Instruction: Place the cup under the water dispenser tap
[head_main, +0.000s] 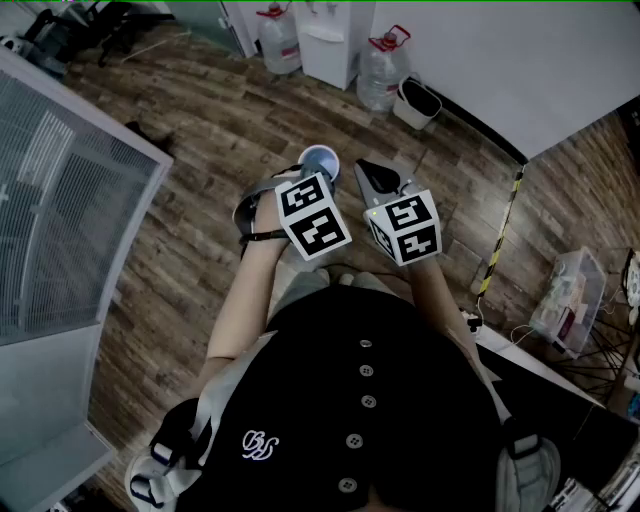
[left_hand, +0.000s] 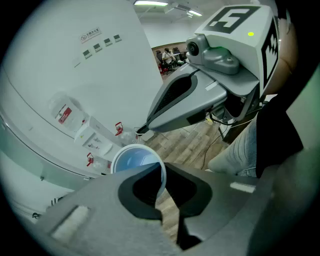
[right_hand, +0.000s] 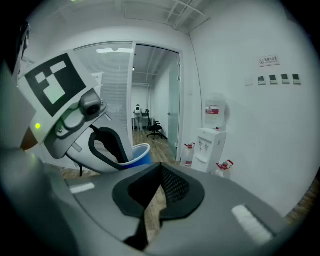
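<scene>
Cup (head_main: 319, 160) on its way: my left gripper (head_main: 303, 180) is clamped on the rim and holds it, seemingly empty, above the floor (head_main: 200, 250). My right gripper (head_main: 365, 172) hangs alongside, jaws together on nothing. I judge this the carrying step, as the dispenser (head_main: 330, 40) stands well apart at the floor's far edge, against the wall. The next move calls for walking over, then easing the cup under a tap. Bottles (head_main: 383, 70) flank the dispenser and a bin (head_main: 417, 103) sits near; the way looks open, though the thin rim grip could slip.
</scene>
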